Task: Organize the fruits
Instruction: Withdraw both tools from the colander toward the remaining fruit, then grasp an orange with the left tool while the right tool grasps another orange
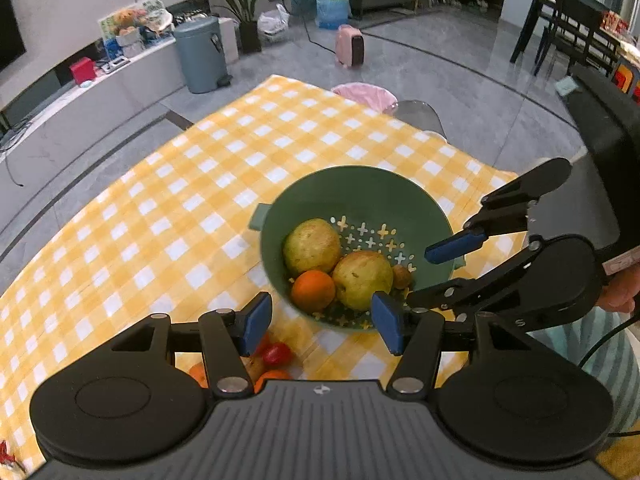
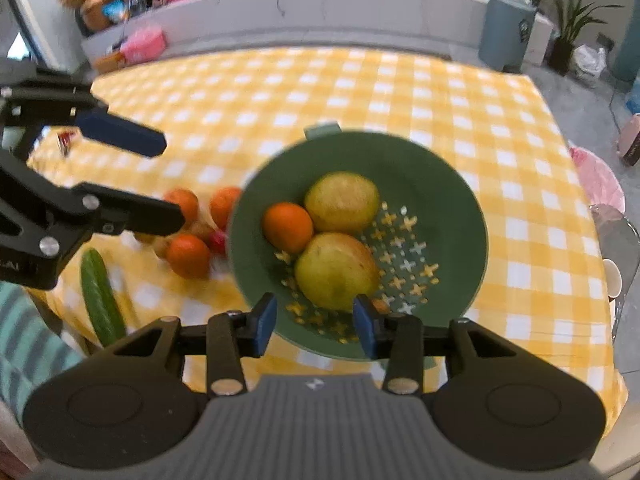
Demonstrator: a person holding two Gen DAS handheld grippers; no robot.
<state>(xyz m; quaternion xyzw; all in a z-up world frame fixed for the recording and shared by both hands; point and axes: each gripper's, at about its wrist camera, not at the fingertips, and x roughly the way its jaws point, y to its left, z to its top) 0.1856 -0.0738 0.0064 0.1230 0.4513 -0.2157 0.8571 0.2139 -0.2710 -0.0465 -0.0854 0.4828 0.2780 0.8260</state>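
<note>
A green colander stands on the yellow checked cloth. In it lie two yellow-green fruits, an orange and a small brown fruit. My left gripper hovers open above the colander's near rim with nothing between its pads. My right gripper is also open and empty, over the opposite rim. Outside the colander lie three oranges, a red fruit and a cucumber.
The cloth-covered table ends near a pink bin and a clear chair on the far side. A grey pedal bin stands on the floor. A person's striped garment is at the near edge.
</note>
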